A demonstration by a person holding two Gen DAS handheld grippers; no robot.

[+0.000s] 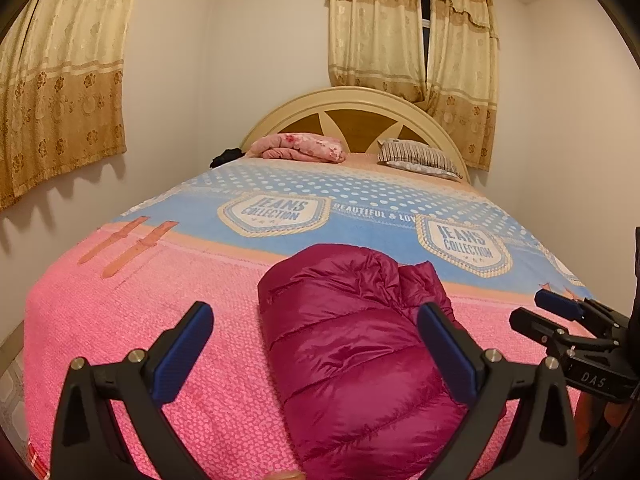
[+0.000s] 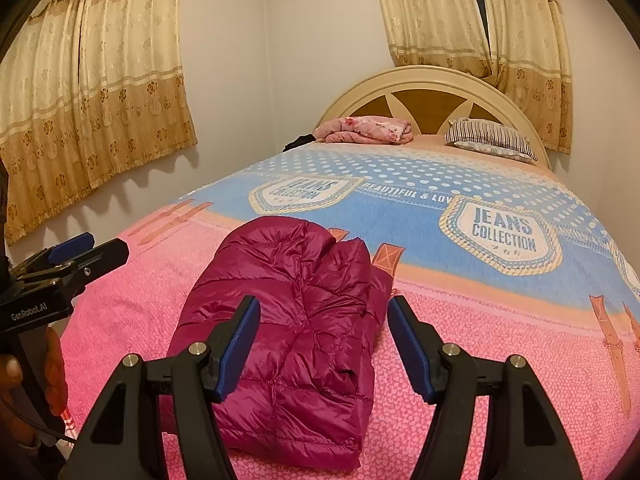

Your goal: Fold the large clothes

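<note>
A magenta puffer jacket [image 1: 352, 344] lies folded into a compact bundle on the pink near part of the bed cover [image 1: 120, 320]. It also shows in the right wrist view [image 2: 292, 320]. My left gripper [image 1: 316, 332] is open and empty, above the bundle's left part. My right gripper [image 2: 320, 328] is open and empty, just above the bundle's right part. The right gripper shows at the right edge of the left wrist view [image 1: 560, 312]. The left gripper shows at the left edge of the right wrist view [image 2: 84, 252].
The bed cover [image 2: 500, 320] is pink near me and blue farther away. A folded pink blanket [image 1: 300, 146] and a striped pillow [image 1: 416, 158] lie by the headboard [image 1: 356, 108]. A dark item [image 1: 226, 157] sits at the far left corner. Curtains [image 1: 60, 80] hang on both walls.
</note>
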